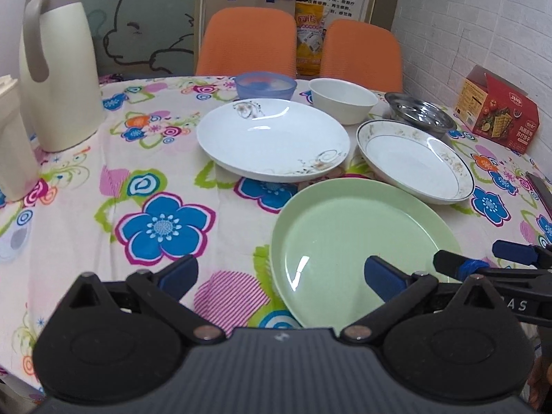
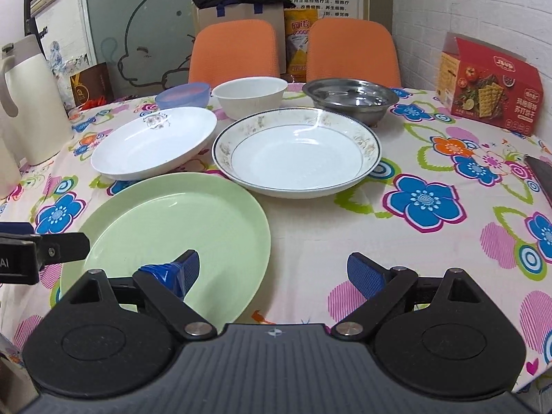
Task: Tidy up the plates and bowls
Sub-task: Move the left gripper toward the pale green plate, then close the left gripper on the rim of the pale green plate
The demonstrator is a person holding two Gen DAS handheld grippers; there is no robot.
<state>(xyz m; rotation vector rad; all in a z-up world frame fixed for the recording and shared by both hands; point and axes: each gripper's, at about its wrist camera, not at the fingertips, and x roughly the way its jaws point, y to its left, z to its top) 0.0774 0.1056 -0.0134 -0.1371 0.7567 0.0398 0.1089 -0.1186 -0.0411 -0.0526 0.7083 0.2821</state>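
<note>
A green plate (image 1: 358, 241) (image 2: 179, 231) lies nearest on the flowered tablecloth. Behind it sit a white plate with a floral print (image 1: 272, 138) (image 2: 155, 141) and a gold-rimmed white plate (image 1: 414, 158) (image 2: 296, 151). Further back stand a blue bowl (image 1: 265, 84) (image 2: 184, 95), a white bowl (image 1: 341, 101) (image 2: 250, 96) and a steel bowl (image 1: 421, 112) (image 2: 350, 96). My left gripper (image 1: 281, 276) is open, its right finger over the green plate's near part. My right gripper (image 2: 274, 270) is open, its left finger over the green plate's right edge. Neither holds anything.
A cream thermos jug (image 1: 57, 65) (image 2: 29, 103) stands at the left. A red cracker box (image 1: 496, 110) (image 2: 490, 82) sits at the right by the brick wall. Two orange chairs (image 1: 246, 41) stand behind the table. A dark flat object (image 2: 541, 176) lies at the right edge.
</note>
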